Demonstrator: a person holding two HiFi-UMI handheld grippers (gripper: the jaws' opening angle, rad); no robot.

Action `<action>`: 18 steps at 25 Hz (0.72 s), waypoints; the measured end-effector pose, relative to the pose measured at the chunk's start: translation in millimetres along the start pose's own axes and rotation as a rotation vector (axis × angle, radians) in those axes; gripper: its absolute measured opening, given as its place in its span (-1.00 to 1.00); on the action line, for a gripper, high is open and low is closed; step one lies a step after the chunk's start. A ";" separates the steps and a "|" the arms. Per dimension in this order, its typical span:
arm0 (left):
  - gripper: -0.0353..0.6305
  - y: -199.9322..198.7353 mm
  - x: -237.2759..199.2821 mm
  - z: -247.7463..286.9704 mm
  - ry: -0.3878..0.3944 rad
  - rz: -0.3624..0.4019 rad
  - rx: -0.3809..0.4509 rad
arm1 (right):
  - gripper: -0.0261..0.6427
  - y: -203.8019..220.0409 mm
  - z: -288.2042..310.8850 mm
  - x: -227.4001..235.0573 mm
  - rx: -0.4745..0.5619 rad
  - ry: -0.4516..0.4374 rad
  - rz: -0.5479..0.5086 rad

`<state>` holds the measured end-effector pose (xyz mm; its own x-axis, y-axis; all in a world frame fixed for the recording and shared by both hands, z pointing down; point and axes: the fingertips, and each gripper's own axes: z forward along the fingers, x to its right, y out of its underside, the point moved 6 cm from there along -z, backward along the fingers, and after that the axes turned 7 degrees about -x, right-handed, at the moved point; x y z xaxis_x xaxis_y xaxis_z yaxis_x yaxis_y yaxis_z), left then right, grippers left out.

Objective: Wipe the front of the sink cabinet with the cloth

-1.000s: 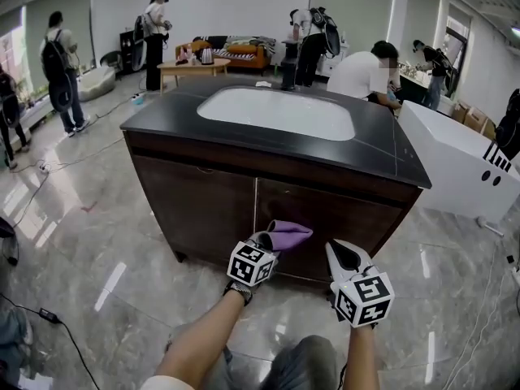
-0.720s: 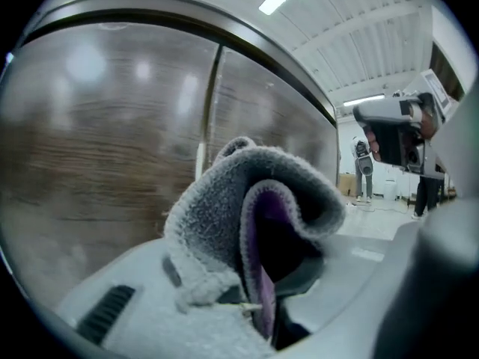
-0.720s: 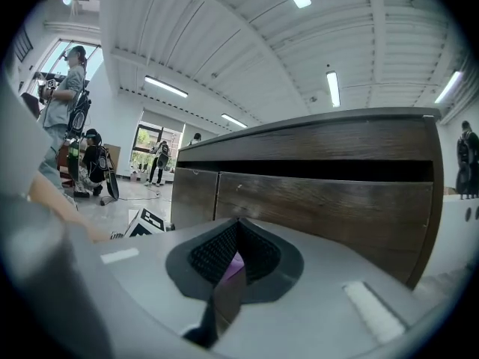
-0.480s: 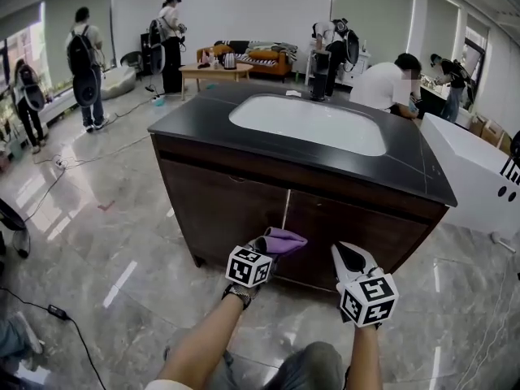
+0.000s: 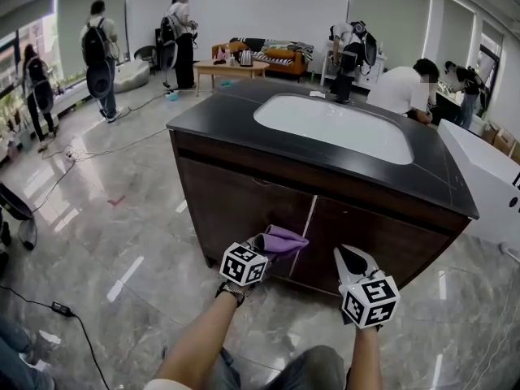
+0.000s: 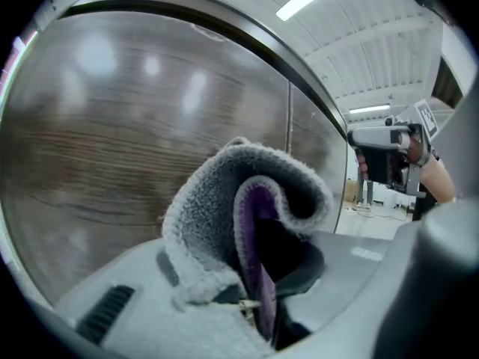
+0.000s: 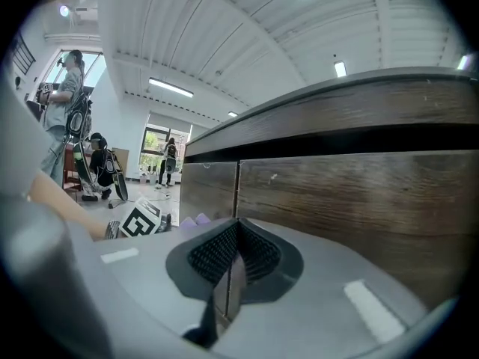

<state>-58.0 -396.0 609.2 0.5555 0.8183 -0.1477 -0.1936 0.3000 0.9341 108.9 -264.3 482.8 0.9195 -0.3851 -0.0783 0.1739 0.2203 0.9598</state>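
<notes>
Purple cloth (image 5: 284, 238) pinched in my left gripper (image 5: 262, 249) at the cabinet front (image 5: 236, 205); right gripper (image 5: 351, 258) empty, jaws pressed together. Next, I judge: sweep across.

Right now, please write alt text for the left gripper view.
The left claw is shut on a folded purple and grey fleecy cloth, held close before the dark brown wooden cabinet door.

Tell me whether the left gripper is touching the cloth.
Touching. The left gripper view shows the cloth pinched between the fingers of the left gripper.
</notes>
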 end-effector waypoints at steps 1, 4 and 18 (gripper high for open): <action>-0.70 0.6 -8.0 -5.2 -0.010 -0.007 0.003 | -0.90 -0.5 4.2 -0.7 0.000 -0.001 0.002; -0.69 2.6 -27.1 -17.2 -0.017 -0.008 -0.003 | -0.90 -1.4 15.6 -4.5 -0.001 -0.003 0.009; -0.74 3.3 -104.3 -65.0 0.030 0.142 -0.013 | -0.90 15.9 49.6 -7.8 -0.039 0.011 -0.022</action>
<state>-169.1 -448.5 606.6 0.4969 0.8675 -0.0242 -0.2791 0.1861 0.9421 87.1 -302.2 512.1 0.9192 -0.3801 -0.1029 0.2079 0.2465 0.9466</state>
